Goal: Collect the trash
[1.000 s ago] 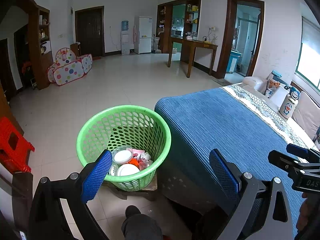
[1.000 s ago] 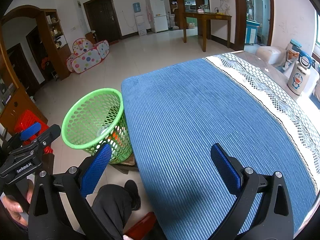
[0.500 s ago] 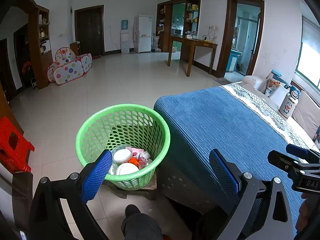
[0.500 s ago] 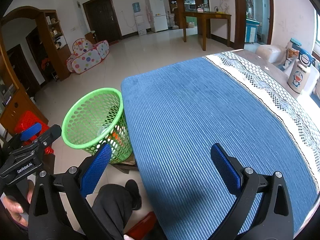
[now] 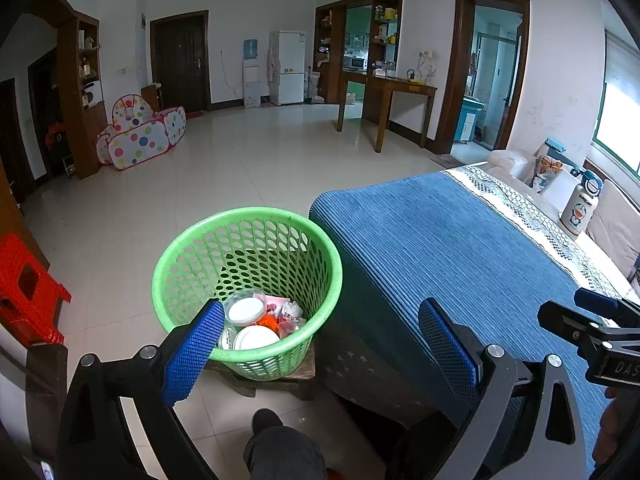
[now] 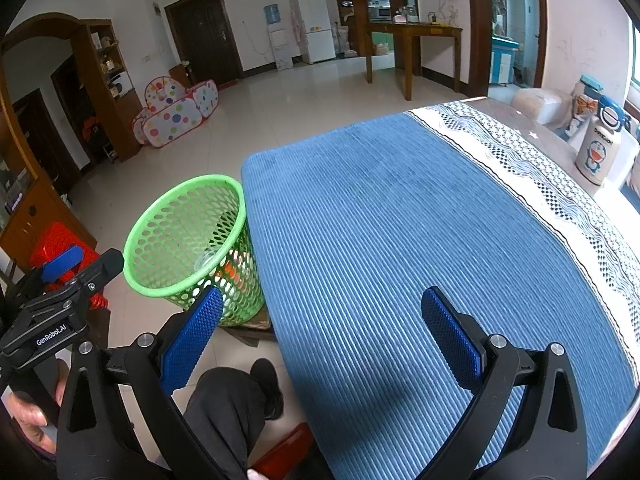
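Observation:
A green mesh basket stands on a low wooden block beside the blue-covered table. It holds trash: white lids, clear cups, orange and pink scraps. My left gripper is open and empty, held above the basket's near rim and the table corner. My right gripper is open and empty over the blue cloth, with the basket to its left. The left gripper also shows in the right wrist view, and the right gripper shows in the left wrist view.
A red plastic stool stands on the floor to the left. A Doraemon bottle and cushions sit at the table's far right. My leg and shoe are below the grippers. A wooden table stands across the tiled floor.
Both grippers stay open and empty. The views have hardly shifted; the left one has drifted slightly.

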Available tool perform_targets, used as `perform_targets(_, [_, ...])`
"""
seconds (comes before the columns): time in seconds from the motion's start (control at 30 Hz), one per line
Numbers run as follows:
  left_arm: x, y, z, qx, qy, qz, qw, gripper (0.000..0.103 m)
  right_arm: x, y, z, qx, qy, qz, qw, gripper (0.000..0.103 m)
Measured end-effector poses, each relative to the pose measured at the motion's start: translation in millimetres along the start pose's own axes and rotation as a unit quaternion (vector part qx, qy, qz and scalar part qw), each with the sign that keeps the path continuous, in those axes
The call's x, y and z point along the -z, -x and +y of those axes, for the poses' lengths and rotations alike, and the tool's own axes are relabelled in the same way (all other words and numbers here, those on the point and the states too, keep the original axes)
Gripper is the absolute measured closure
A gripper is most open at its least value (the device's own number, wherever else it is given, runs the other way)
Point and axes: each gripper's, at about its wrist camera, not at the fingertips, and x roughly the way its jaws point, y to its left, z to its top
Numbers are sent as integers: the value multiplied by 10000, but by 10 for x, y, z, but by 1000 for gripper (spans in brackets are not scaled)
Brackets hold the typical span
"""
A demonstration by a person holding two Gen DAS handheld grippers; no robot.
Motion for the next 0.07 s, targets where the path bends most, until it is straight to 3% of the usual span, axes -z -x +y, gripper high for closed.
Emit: perform_targets(0.07, [1,3,6,2,10,8,10000,9,-2,0,-1,-2,-2,-3,10000,5])
